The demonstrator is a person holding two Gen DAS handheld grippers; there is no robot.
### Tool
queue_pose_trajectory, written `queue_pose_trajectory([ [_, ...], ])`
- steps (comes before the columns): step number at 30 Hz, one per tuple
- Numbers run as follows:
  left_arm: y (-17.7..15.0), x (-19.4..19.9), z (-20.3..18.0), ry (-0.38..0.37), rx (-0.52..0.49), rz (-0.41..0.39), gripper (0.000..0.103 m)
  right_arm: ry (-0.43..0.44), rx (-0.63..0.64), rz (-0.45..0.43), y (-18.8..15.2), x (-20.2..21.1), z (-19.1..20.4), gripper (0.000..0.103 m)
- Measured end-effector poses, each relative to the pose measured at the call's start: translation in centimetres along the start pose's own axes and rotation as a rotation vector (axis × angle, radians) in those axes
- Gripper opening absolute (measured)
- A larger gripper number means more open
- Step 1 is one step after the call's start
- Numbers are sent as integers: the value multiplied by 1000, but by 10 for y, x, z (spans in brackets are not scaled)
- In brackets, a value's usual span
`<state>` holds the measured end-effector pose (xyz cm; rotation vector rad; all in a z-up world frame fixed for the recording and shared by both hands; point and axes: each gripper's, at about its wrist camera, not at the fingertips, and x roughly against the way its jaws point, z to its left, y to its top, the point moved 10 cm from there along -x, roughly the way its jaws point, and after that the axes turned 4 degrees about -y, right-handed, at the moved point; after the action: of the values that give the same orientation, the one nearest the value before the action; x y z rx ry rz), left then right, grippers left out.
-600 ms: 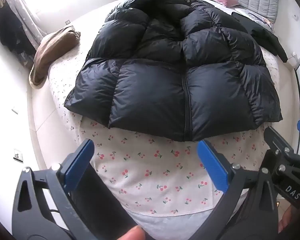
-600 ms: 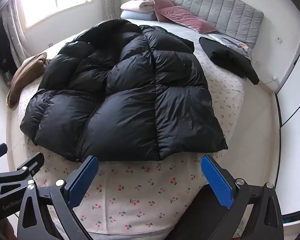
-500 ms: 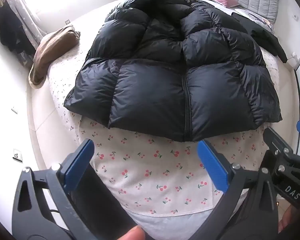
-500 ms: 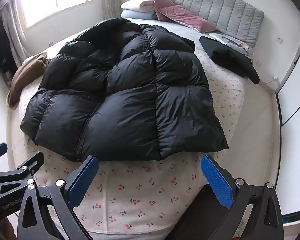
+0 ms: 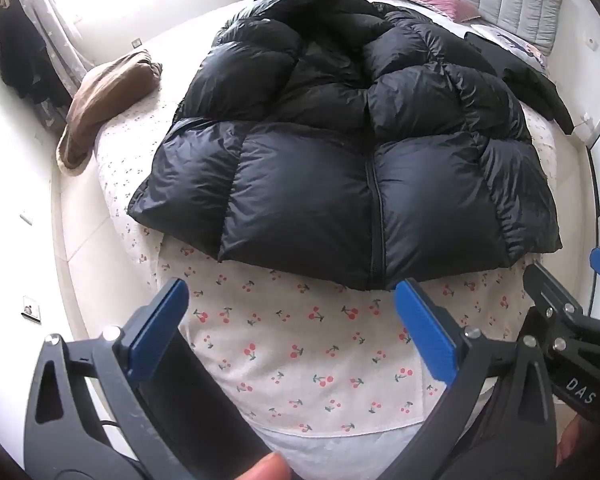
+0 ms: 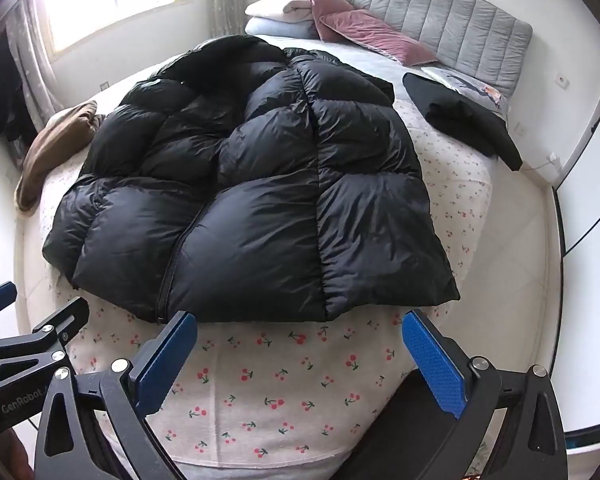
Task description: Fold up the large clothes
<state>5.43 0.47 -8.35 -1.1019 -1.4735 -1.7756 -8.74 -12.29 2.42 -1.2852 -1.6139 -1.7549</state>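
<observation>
Since the black puffer jacket (image 5: 340, 152) is thick, slippery-looking nylon, the main risk is a shallow pinch sliding off the shell, or the trapped air springing a fold back open; grabbing only the top layer at the hem would also drag the coat down the cherry-print bedspread (image 5: 300, 352) instead of folding it. Jacket lies flat, front up, zipper closed, mid-bed; hem near, collar far toward the grey headboard (image 6: 440, 12), long axis near-to-far. Left gripper (image 5: 292, 332) and right gripper (image 6: 300, 356) both hover wide open, empty, just short of the hem. Brown garment (image 6: 48, 148) sits left, another black garment (image 6: 460, 120) far right.
</observation>
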Motion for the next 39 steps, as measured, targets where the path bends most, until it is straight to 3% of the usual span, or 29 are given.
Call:
queue_pose_trajectory([
  [39,-1,-4,7,22,-3,14,103,18,7,13,0,-4,6,103],
])
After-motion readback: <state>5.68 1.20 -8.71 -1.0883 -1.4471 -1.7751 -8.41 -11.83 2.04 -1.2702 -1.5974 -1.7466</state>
